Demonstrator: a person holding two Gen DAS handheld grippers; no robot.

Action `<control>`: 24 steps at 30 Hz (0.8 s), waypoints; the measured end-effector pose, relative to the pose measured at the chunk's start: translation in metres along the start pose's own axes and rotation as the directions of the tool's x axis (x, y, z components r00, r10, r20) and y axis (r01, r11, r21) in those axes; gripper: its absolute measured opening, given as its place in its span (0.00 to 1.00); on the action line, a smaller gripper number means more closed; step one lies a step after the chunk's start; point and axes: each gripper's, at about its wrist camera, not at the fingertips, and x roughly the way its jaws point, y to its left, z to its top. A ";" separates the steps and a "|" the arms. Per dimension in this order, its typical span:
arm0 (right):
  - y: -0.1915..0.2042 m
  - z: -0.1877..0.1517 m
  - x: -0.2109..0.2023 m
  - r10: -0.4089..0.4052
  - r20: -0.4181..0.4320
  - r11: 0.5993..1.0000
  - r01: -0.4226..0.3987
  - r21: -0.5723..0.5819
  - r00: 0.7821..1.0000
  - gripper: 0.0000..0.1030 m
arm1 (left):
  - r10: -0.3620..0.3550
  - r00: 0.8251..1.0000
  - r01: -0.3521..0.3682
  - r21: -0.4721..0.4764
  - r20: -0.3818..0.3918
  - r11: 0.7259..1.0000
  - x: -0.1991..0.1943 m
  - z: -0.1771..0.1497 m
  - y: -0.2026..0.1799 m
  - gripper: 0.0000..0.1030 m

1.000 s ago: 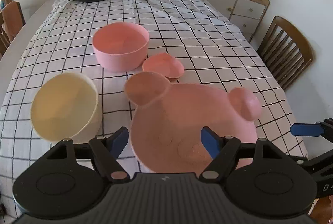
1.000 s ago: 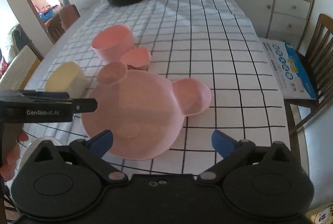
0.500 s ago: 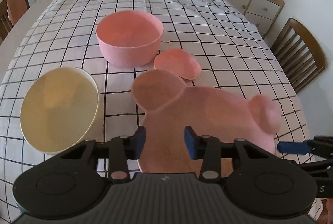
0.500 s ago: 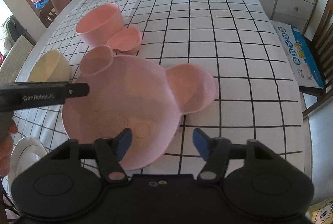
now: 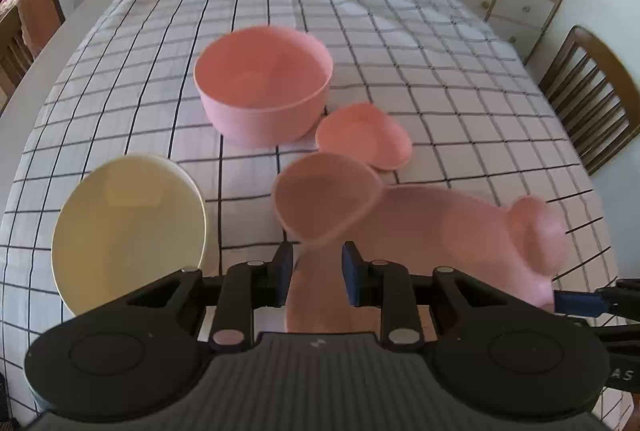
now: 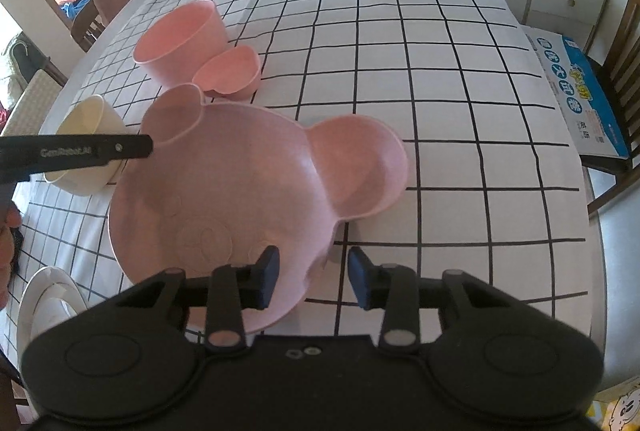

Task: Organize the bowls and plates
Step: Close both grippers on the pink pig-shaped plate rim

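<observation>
Left gripper fingers clamp pink bear plate rim — right gripper fingers parted, straddling edge.

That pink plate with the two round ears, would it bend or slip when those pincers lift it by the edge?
The plate looks like stiff moulded plastic, so it probably won't flop. It seems light for its width. Its smooth, thin rim sits between the left gripper fingers, so it may pivot or slip; the right gripper straddles the near rim too.

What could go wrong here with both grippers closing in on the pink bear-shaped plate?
The bear-shaped plate looks tilted, held only at its near rim by the left gripper; it could slip. Its ear compartment sits close to the small pink dish and could knock it. The right gripper straddles the rim without clamping yet.
</observation>
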 end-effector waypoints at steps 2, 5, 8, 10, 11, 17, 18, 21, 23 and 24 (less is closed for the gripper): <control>-0.002 0.001 0.001 -0.002 -0.001 1.000 0.002 0.005 1.000 0.34 | -0.003 1.000 0.002 -0.011 -0.020 1.000 0.005 0.000 0.001 0.25; -0.005 0.002 0.002 0.004 -0.005 1.000 -0.004 0.020 1.000 0.29 | 0.004 0.999 -0.005 -0.028 -0.044 1.000 0.010 -0.001 0.005 0.25; -0.007 0.002 0.003 0.006 -0.007 1.000 -0.006 0.029 1.000 0.24 | 0.001 0.998 -0.003 -0.048 -0.056 0.999 0.013 -0.001 0.008 0.20; -0.008 0.002 0.004 0.013 -0.011 0.999 -0.012 0.036 1.000 0.20 | 0.000 0.998 -0.003 -0.057 -0.058 0.998 0.013 -0.001 0.009 0.18; -0.008 0.002 0.004 0.013 -0.012 0.999 -0.013 0.036 1.000 0.18 | 0.003 0.998 -0.006 -0.060 -0.057 0.998 0.013 -0.002 0.009 0.17; -0.005 0.001 0.003 0.011 -0.009 0.999 -0.011 0.036 1.000 0.09 | 0.011 0.998 -0.015 -0.065 -0.056 0.998 0.010 -0.004 0.008 0.14; -0.005 0.001 0.003 0.007 -0.009 0.999 -0.006 0.032 1.000 0.09 | 0.013 0.998 -0.016 -0.059 -0.056 0.998 0.010 -0.004 0.007 0.14; -0.005 0.000 0.002 0.002 -0.013 1.000 -0.002 0.016 1.000 0.09 | 0.015 0.998 -0.017 -0.048 -0.055 0.999 0.008 -0.007 0.005 0.14; -0.006 -0.001 0.000 0.003 -0.015 1.000 -0.003 0.008 1.000 0.09 | 0.012 0.998 -0.014 -0.045 -0.054 0.999 0.006 -0.009 0.004 0.14; -0.006 -0.002 -0.001 0.002 -0.015 1.000 -0.002 0.006 1.000 0.09 | 0.010 0.999 -0.012 -0.044 -0.053 0.999 0.006 -0.010 0.004 0.14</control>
